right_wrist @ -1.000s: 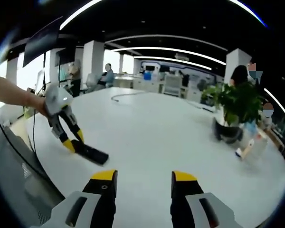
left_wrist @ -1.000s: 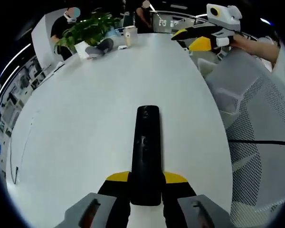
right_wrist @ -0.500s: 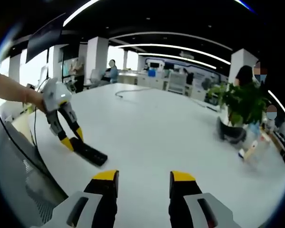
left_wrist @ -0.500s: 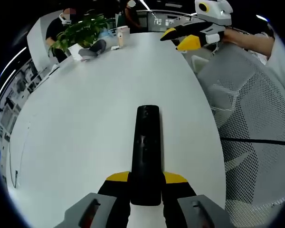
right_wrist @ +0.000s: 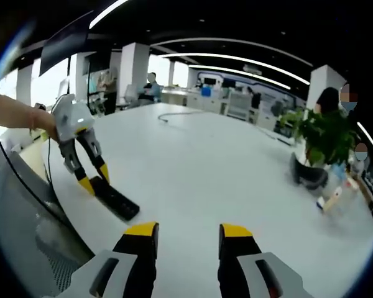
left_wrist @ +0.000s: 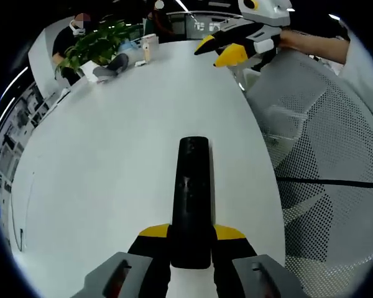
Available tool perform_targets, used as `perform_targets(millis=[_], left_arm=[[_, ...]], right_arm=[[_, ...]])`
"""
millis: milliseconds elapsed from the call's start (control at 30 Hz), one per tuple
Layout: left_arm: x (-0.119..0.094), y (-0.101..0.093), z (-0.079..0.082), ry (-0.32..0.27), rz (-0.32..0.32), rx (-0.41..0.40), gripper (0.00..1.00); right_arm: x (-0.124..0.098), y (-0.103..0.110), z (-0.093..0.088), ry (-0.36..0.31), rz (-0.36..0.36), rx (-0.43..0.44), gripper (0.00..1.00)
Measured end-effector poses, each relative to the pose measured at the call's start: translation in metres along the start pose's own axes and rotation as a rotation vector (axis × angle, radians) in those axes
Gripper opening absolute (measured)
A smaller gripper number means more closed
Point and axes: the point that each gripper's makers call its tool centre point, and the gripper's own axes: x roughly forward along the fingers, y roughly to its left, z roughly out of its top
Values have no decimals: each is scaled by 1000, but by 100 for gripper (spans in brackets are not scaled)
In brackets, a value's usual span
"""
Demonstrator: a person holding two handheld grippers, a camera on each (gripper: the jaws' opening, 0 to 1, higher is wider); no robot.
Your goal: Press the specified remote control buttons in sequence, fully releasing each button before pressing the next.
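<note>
Left gripper [left_wrist: 190, 248] pinches the remote [left_wrist: 191, 202] by its near end, flat on the white table [left_wrist: 112, 155], while the right gripper [right_wrist: 185, 233], jaws spread and empty, should come down squarely on one button

The remote control [left_wrist: 193, 198] lies on the worktop [left_wrist: 112, 136] near its edge, one end between the left hand-held gripper [left_wrist: 192, 234] jaws. A potted plant [left_wrist: 90, 46] stands at the far end. The right hand-held gripper [left_wrist: 224, 49] hangs above the worktop.
</note>
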Motion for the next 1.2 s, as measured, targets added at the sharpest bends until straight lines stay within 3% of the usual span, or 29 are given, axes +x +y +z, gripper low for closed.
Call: perform_targets(millis=[800, 1033, 1133, 1200], left_arm=[[2, -31, 2, 58, -8, 8, 23], [1, -34, 1, 4, 2, -31, 23], [1, -35, 1, -14, 11, -43, 23], [1, -35, 2, -23, 14, -44, 23]], right_arm=[[3, 8, -4, 28, 46, -11, 33], [2, 7, -3, 28, 33, -11, 34], [4, 19, 0, 36, 91, 0, 36], [3, 39, 12, 6, 218, 97, 40]])
